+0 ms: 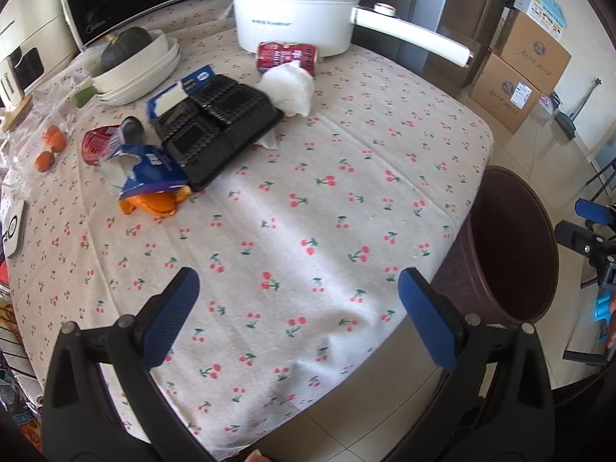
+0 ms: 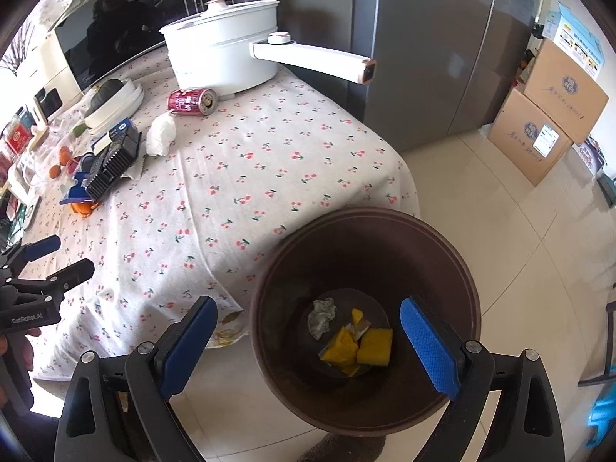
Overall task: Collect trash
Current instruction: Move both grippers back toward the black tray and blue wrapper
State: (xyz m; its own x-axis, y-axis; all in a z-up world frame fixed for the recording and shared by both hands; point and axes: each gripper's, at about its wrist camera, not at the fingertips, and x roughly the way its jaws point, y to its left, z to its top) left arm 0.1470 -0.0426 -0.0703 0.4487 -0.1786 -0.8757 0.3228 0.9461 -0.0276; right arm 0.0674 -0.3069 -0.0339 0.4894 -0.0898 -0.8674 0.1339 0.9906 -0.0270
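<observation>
My left gripper (image 1: 298, 308) is open and empty above the near part of the cherry-print table (image 1: 308, 211). Trash lies at the far left of the table: a black plastic tray (image 1: 219, 127), a blue wrapper (image 1: 150, 169) over orange peel (image 1: 154, 202), a white crumpled tissue (image 1: 288, 88) and a red can (image 1: 287, 56) on its side. My right gripper (image 2: 308, 331) is open and empty over the brown bin (image 2: 365, 319) beside the table. The bin holds yellow scraps (image 2: 358, 348) and a crumpled wad (image 2: 321, 315).
A white electric pot (image 1: 300, 7) with a long handle stands at the back. White bowls with a dark squash (image 1: 127, 61) and small oranges (image 1: 52, 146) sit at the left. Cardboard boxes (image 2: 546, 115) stand on the tiled floor. A grey fridge (image 2: 442, 38) is behind the table.
</observation>
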